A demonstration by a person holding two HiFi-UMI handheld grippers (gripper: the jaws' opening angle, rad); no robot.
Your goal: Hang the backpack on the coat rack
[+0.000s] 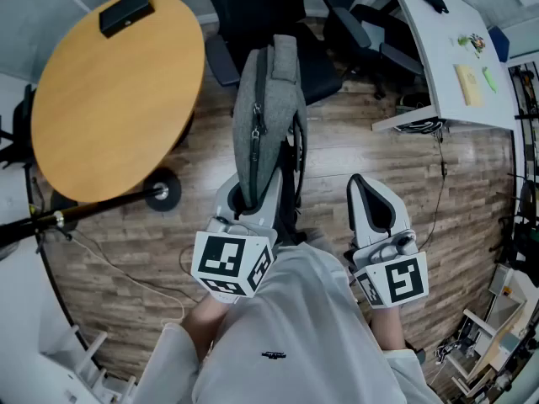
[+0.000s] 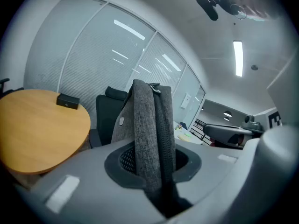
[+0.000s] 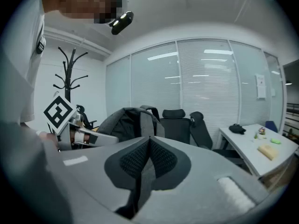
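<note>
Slip risk: left tool (image 1: pixel 250 197) alone pinches the backpack (image 1: pixel 268 112), right tool (image 1: pixel 376 207) pressed together empty, coat rack (image 3: pixel 69 78) well apart.

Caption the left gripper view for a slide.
Left gripper clamped on the upright grey backpack, with a round wooden table and office chair behind.

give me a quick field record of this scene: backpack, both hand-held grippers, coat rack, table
backpack: grey, not yet hung
left hand-held gripper: shut on the backpack
right hand-held gripper: shut, holding nothing
coat rack: black, upright, hooks in view bare
round table: wooden top, black box on it
</note>
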